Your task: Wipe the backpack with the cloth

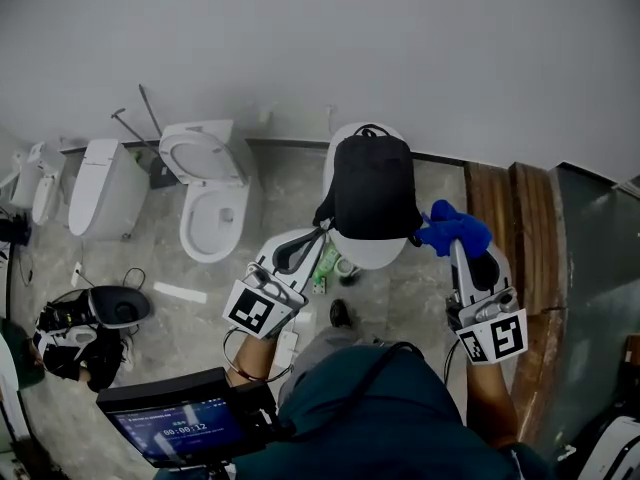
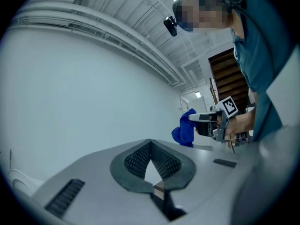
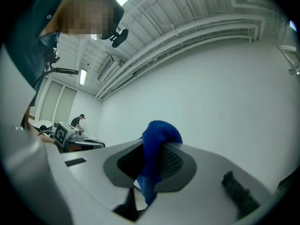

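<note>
Now | I'm clamping fluffy blue cloth in right gripper, black fabric backpack lying just leftward | left gripper closed, empty.

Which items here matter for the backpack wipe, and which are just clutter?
Job: backpack; cloth, clamped in right tool; left tool, shut and empty.
Clutter: open toilet; green object; tablet.

Head view: high, steeply down over backpack. Gripper views: low, upward-tilted, facing each other; all share cloth.
</note>
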Demonstrator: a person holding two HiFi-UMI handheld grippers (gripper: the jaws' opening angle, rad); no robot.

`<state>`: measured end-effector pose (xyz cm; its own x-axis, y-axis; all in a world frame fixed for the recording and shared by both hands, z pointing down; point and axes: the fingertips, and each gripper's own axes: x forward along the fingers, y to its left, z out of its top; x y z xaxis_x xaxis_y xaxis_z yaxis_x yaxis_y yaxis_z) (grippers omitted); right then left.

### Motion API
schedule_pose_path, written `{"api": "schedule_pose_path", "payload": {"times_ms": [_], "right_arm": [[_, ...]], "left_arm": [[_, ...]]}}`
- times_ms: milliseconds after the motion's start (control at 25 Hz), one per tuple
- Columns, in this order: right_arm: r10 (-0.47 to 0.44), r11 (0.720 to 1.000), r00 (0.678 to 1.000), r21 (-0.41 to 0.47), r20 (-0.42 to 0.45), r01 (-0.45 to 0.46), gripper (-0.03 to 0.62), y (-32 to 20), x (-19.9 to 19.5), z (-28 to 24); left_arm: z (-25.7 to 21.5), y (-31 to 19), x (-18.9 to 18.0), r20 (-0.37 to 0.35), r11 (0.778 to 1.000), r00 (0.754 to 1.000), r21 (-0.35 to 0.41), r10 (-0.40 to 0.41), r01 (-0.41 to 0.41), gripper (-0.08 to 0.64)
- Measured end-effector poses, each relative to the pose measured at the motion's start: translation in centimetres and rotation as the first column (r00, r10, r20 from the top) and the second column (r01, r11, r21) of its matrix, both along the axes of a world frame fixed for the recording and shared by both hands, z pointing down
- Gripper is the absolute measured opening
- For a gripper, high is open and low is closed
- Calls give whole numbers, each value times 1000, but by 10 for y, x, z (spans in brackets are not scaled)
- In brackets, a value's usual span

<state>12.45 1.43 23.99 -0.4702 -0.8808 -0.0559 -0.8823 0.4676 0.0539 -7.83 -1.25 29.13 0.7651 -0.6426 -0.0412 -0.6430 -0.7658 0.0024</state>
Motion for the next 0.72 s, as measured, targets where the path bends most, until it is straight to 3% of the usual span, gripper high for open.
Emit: {"api": "schedule_pose_path", "payload": {"times_ms": [400,720], "right_arm": [[-29,999,1000,25,-6,29,55,172,21,1],[-53,998,999,29,-2,53,55,320,36,8]], "left_arm": [[6,163,32,28,997,999,77,-16,14,3],[10,324,51,22,994,999,101,-48,46,3]]}}
